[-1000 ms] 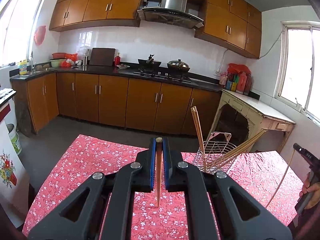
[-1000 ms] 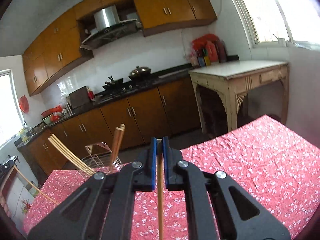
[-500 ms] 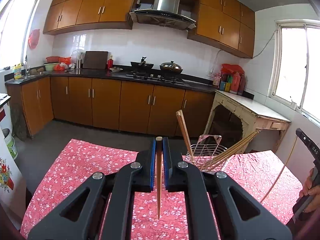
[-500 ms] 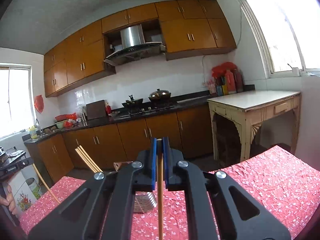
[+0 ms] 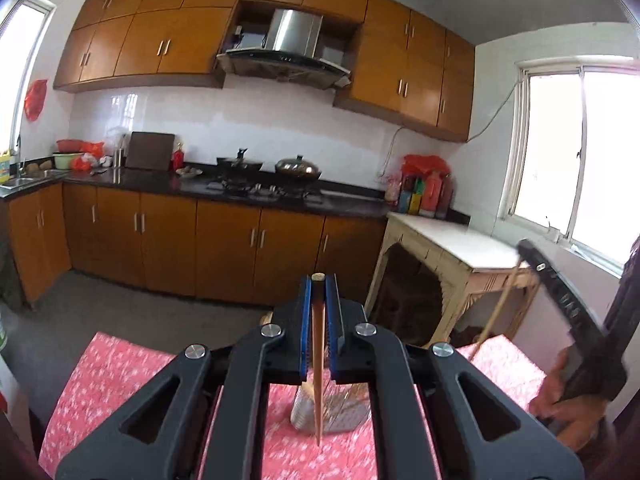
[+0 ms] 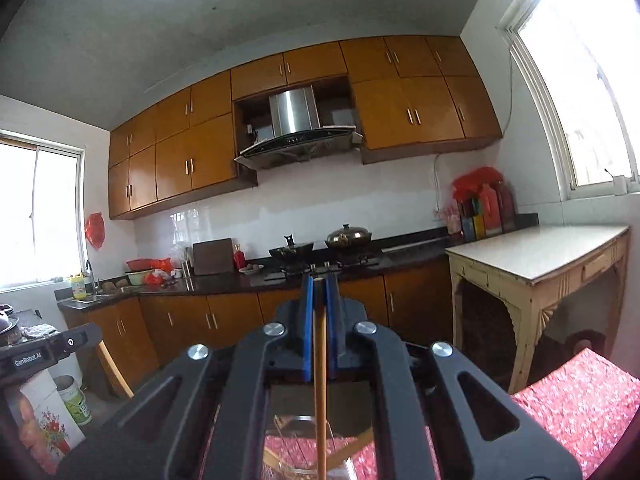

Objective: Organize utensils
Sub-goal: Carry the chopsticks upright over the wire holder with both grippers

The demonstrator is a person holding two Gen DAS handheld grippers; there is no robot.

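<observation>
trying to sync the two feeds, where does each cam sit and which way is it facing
Left wrist: on the left gripper, facing the stove wall over the table and rack; its chopstick, the right hand.
Right wrist: on the right gripper, tilted higher at the same wall; its chopstick, the left gripper's edge at left.
Shared: hood, rack.

Two grippers (image 5: 319, 300) (image 6: 319, 300), two held chopsticks (image 5: 318, 360) (image 6: 319, 380), one wire basket (image 5: 340, 412), two pots (image 5: 298, 166).

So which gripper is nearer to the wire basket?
Right, probably. The right gripper hangs almost straight over the wire basket, whose rim looks large in its view; the left gripper is above it but farther back.
</observation>
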